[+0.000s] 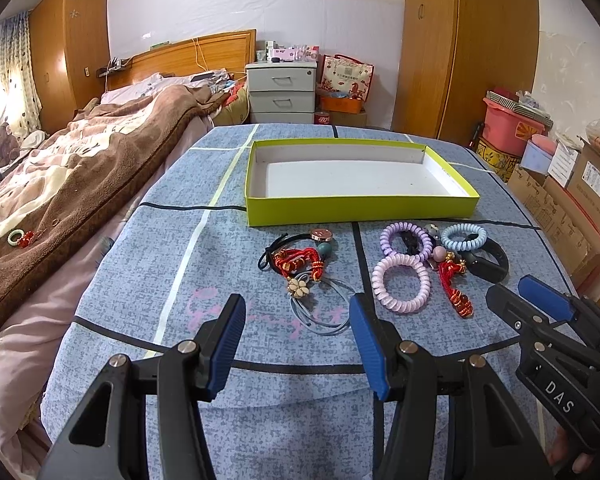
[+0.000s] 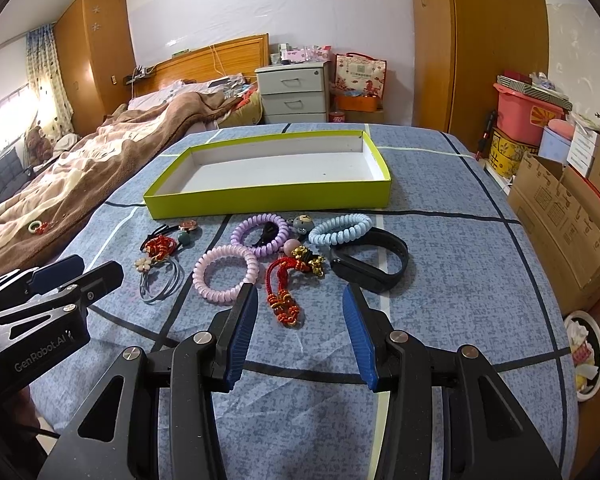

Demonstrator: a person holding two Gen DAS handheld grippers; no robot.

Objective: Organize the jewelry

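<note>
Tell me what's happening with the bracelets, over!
Left gripper open, empty. Right gripper open, empty. Green box holds nothing; bracelets and hair ties lie loose on the cloth before it. Path unblocked.

We see the lime-green box [image 1: 360, 210], shallow, open-topped and white inside, lying flat with nothing in it. Just before its near wall lie two clusters: toward its left end a red knotted cord bracelet [image 1: 296, 261] tangled with a flower-charm cord [image 1: 298, 288]. Toward its right end lie a purple coil hair tie [image 2: 260, 233], a pink coil hair tie [image 2: 225, 275], a blue coil hair tie [image 2: 340, 229], a black wristband [image 2: 370, 258] and a red tassel charm [image 2: 282, 284].
</note>
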